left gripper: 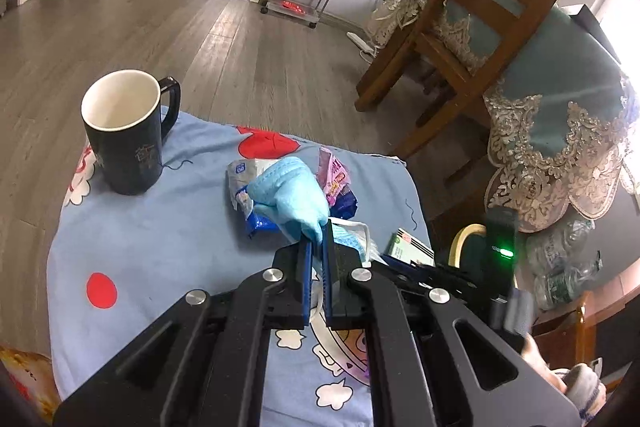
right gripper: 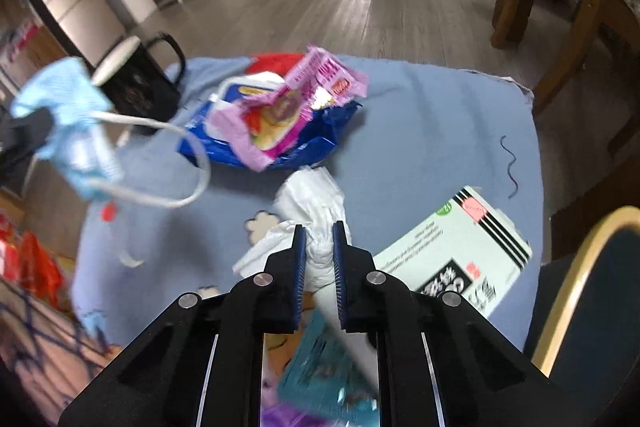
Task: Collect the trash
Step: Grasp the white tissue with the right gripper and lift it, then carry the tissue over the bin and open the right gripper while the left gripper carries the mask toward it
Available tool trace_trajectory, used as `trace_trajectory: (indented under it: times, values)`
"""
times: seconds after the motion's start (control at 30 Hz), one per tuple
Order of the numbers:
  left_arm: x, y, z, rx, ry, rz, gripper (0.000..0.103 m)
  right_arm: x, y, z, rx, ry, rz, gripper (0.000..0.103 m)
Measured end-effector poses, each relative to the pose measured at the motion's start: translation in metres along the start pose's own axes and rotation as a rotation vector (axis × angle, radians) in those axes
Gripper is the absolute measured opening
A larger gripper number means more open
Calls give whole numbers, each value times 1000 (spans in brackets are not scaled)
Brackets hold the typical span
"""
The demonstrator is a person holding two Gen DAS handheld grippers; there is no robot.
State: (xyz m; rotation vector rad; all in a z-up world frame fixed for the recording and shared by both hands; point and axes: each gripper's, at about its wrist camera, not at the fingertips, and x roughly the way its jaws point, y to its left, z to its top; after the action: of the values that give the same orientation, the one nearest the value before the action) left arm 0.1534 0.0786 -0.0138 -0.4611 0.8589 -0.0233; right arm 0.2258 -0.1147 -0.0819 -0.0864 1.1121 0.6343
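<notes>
On blanket (right gripper: 420, 131): right gripper (right gripper: 319, 231) pinching tissue (right gripper: 316, 199); left gripper (left gripper: 319, 227) clamping mask (left gripper: 292, 195).

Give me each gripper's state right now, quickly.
Left gripper: shut on the blue face mask.
Right gripper: shut on the crumpled white tissue.

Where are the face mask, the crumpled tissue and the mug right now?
face mask (left gripper: 294, 193), left wrist view, on its blue pleated body.
crumpled tissue (right gripper: 316, 199), right wrist view, on its white upper folds.
mug (left gripper: 128, 155), left wrist view, on its dark outer wall.
</notes>
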Motion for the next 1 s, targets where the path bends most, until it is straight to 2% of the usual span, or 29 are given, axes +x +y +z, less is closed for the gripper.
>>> trace_trajectory:
  times: [0.2,0.53,0.8,1.0]
  values:
    - [-4,-3,1,8,-19,16,3,-42,-1,-9,30,-84,44,14]
    - [-7,-21,-1,46,-36,17,3,-108,-11,-28,73,-221,44,14]
    - [-9,-50,-1,94,-62,-31,3,-154,-46,-46,172,-338,23,14]
    - [-8,-81,-6,136,-67,-80,3,-175,-74,-60,240,-387,-14,14]
